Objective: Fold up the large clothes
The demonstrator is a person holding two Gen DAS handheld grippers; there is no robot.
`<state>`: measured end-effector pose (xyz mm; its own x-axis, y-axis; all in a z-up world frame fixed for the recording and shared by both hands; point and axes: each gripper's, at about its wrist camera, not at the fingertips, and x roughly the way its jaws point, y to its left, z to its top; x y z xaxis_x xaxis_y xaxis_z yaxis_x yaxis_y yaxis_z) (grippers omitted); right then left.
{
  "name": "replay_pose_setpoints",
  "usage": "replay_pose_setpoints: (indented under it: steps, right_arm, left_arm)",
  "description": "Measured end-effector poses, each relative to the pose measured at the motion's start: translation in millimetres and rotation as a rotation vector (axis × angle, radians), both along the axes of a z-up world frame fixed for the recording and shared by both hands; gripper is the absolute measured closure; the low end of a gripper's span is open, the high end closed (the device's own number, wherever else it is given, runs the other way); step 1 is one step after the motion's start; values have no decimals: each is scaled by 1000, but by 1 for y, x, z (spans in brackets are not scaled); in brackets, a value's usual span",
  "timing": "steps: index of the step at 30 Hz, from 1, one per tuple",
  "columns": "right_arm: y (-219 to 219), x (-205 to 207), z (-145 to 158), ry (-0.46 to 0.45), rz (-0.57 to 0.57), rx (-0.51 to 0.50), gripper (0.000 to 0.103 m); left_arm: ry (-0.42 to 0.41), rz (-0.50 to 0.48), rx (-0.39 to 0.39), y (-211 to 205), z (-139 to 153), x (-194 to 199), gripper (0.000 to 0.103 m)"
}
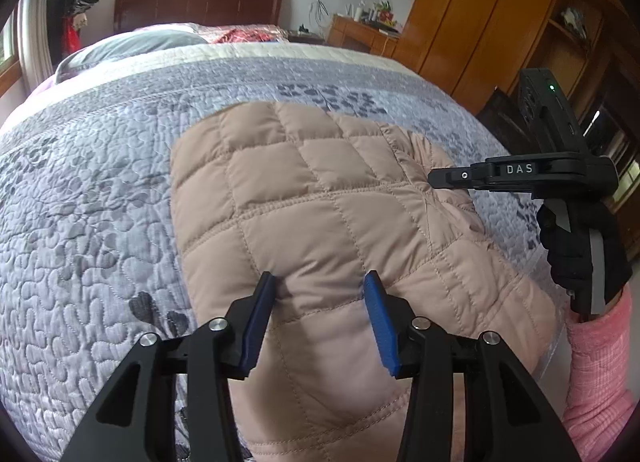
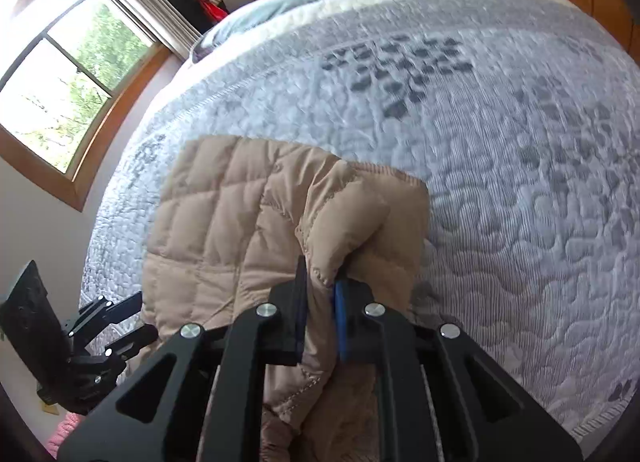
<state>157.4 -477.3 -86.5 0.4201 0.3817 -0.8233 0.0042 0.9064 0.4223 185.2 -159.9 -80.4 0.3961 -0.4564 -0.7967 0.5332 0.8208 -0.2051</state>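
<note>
Right claw (image 2: 320, 294) pinches a raised fold of the tan quilted jacket (image 2: 248, 221) lying on the bed (image 2: 500, 141); left claw (image 1: 320, 294) hovers spread over it. Best carry the fold across evenly, keeping the edge taut and aligned.

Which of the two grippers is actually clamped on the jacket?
The right gripper: its pads pinch a fold of the tan jacket. The left gripper stands open over the fabric.
</note>
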Motion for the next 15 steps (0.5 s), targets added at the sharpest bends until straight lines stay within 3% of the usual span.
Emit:
replay_pose_setpoints:
  steps: [6, 10, 15]
  right_arm:
    - [2, 3, -19, 28, -12, -10, 91]
    - [4, -9, 3, -14, -24, -45, 85]
    - [14, -41, 43, -106, -17, -119, 84]
  left_arm:
    - [47, -11, 2, -3, -13, 7, 56]
    - [60, -2, -19, 7, 3, 5, 56]
    - [68, -7, -140, 22, 33, -10, 58]
